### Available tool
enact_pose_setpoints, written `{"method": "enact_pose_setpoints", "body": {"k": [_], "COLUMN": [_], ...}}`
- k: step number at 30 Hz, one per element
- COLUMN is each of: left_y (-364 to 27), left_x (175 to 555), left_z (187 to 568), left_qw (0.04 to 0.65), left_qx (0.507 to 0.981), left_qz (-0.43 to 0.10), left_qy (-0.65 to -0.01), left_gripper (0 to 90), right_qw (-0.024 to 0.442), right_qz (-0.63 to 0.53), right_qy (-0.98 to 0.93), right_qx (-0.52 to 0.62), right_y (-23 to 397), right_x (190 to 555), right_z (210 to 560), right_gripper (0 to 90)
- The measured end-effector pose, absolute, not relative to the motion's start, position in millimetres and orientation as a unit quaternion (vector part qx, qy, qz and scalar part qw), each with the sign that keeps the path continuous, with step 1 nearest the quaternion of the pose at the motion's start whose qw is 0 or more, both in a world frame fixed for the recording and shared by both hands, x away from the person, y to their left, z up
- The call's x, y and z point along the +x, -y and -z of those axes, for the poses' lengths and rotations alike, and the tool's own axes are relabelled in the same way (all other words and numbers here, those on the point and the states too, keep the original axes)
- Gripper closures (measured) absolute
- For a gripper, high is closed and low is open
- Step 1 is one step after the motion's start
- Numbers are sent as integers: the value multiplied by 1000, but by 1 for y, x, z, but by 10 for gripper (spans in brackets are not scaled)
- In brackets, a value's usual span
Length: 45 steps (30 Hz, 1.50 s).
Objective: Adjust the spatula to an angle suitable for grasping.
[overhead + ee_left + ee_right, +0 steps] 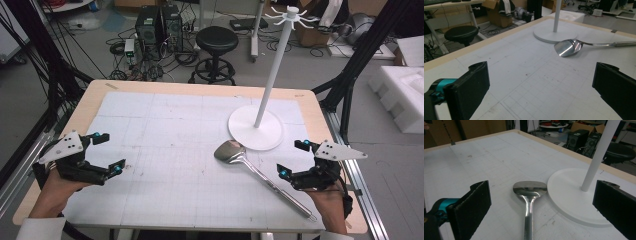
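Note:
A shiny metal spatula (260,174) lies flat on the white gridded mat, its blade (230,151) beside the round base of a white hanging stand (255,128). The stand's thin pole (272,75) rises to a ring of hooks (291,16). My right gripper (292,159) is open at the right edge of the table, close to the spatula's handle, with nothing between its jaws. In the right gripper view the spatula (529,197) lies between the two open jaws, untouched. My left gripper (109,151) is open at the left edge, far from the spatula (568,47).
The table (90,97) has a pale wooden rim around the mat. Behind it on the floor stand a black stool (216,47), computer cases (159,27) and loose cables. White foam blocks (402,92) lie to the right. Black frame legs flank both sides.

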<state>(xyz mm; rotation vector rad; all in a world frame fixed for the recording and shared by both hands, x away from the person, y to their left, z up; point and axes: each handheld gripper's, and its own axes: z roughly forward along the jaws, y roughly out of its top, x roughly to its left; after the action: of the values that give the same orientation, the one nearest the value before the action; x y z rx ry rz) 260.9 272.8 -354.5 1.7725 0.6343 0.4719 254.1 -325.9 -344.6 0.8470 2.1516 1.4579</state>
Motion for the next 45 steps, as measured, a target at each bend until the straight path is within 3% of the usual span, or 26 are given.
{"method": "enact_pose_setpoints", "body": {"k": [11, 15, 26, 36, 39, 45], "left_y": [-276, -275, -276, -276, -276, -277], "left_x": [262, 264, 262, 262, 263, 262], "left_z": [359, 362, 363, 363, 363, 363], "left_qw": [569, 567, 564, 562, 561, 561], "left_qx": [750, 752, 751, 753, 754, 754], "left_qz": [-200, -199, -203, -205, -205, -205], "left_qy": [-270, -271, -275, -273, -274, -274], "left_gripper": [17, 17, 17, 17, 17, 17], "right_qw": [203, 193, 160, 130, 110, 101], "right_qz": [-479, -459, -357, -306, -294, -289], "right_qy": [-794, -807, -860, -884, -892, -890], "right_qx": [315, 319, 328, 329, 323, 338], "right_y": [319, 315, 286, 274, 270, 264], "right_x": [261, 269, 304, 309, 310, 312], "right_z": [333, 333, 335, 353, 360, 378], "right_gripper": [8, 53, 12, 5, 70, 71]}}
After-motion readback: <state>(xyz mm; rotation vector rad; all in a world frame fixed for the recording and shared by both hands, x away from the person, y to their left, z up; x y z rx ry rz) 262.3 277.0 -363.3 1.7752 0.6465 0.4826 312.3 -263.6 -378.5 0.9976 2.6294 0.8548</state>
